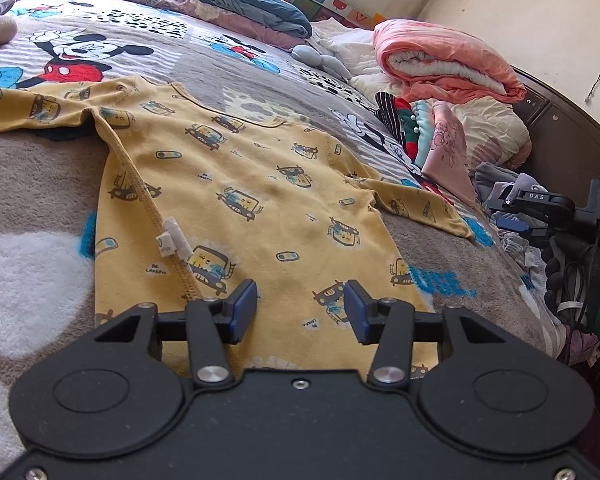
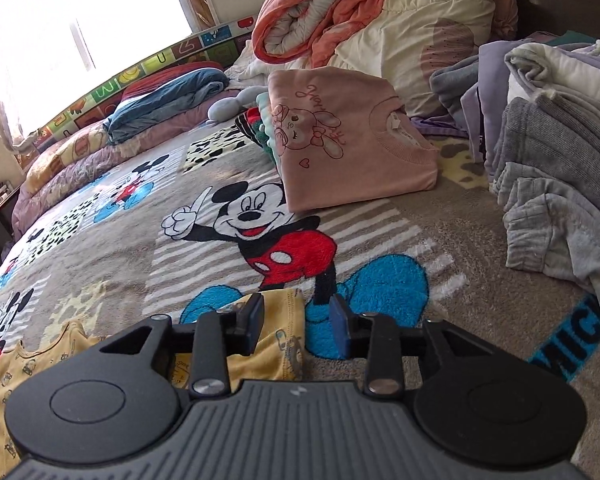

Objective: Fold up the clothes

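yellow shirt [image 1: 240, 184] spread flat on bed [image 1: 40, 184] for folding | left gripper [image 1: 300, 312] fingers spread over hem | right gripper [image 2: 296, 322] fingers spread, sleeve unpinched

I see open blanket [image 2: 100, 248] mid-bed, passable. Pink folded top [image 2: 340, 152], grey clothes pile [image 2: 560, 208] block right edge; rolled quilt [image 2: 340, 4] blocks far corner.

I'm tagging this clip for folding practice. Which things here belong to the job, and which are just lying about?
In the job:
yellow shirt, spread flat
left gripper, open above its hem
right gripper, open at a sleeve end

Lying about:
folded pink top
rolled orange quilt
grey clothes pile
blue bedding
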### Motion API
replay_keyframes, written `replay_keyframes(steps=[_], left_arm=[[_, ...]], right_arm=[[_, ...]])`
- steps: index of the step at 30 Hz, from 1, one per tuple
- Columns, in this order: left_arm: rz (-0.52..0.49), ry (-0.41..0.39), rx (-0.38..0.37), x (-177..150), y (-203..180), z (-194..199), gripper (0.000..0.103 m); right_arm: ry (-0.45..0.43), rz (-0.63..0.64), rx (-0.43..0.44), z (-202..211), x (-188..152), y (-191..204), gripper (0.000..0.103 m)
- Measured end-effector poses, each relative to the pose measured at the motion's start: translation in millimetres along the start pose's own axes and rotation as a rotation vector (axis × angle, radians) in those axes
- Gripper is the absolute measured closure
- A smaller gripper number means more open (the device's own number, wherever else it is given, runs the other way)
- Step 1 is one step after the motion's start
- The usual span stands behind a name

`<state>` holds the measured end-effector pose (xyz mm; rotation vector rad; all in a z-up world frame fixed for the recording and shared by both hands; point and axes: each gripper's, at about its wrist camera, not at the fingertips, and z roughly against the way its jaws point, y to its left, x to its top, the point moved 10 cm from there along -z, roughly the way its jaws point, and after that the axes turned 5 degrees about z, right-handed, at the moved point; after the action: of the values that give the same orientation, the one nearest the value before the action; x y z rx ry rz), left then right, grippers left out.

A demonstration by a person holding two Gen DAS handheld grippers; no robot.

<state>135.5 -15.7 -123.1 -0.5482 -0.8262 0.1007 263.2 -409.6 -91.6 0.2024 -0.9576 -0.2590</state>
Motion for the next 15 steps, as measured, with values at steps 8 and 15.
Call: replay_keyframes(steps=[8,15], left_arm=[[-0.04,-0.007,0.004,-6,-7,8,0.057],[-0.087,-0.062,0.047,-8,-4,31,0.057]], right_arm=[[0.045,-0.073,0.205,41,-70,68,0.042],[0.161,-0.075,0.381,73,-148,138,0.039]])
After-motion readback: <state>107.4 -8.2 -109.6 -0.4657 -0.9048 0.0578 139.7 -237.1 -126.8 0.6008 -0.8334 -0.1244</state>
